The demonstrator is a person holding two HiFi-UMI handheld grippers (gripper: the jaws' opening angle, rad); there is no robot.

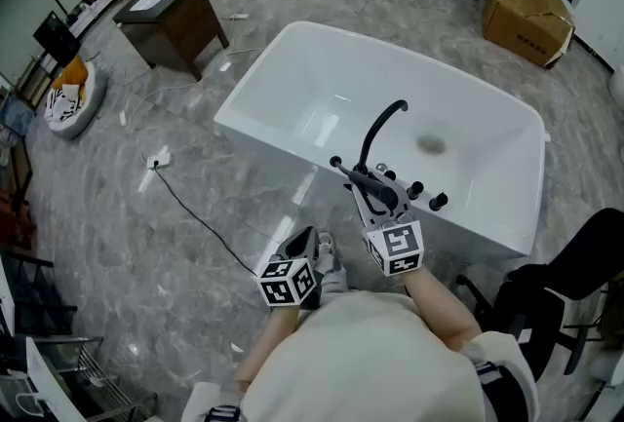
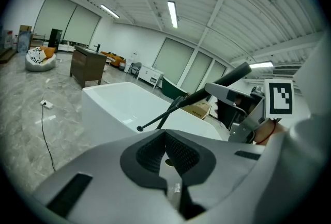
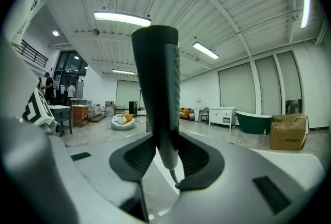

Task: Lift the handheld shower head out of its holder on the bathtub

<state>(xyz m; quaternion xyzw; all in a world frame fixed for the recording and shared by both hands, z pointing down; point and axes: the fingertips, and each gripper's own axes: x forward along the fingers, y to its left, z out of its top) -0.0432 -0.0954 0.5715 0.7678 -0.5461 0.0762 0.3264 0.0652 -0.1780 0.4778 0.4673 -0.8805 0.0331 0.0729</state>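
The white bathtub [image 1: 261, 131] has a black curved spout [image 1: 382, 122] and black knobs [image 1: 415, 188] on its near rim. My right gripper [image 1: 376, 202] is shut on the black handheld shower head [image 1: 361, 178], which it holds just above that rim, tip pointing left. In the right gripper view the wand's handle [image 3: 158, 93] stands upright, clamped between the pads of that gripper [image 3: 166, 158]. My left gripper [image 1: 308, 240] hangs lower left, off the tub, shut on nothing [image 2: 166, 153]. The left gripper view shows the wand [image 2: 196, 96] slanting across in front of the tub [image 2: 119, 104].
A power cable [image 1: 195, 215] runs across the marble floor left of the tub. A dark wooden cabinet [image 1: 175, 20] stands at the back left, a cardboard box [image 1: 526, 16] at the back right. A black chair [image 1: 556, 293] sits close on my right.
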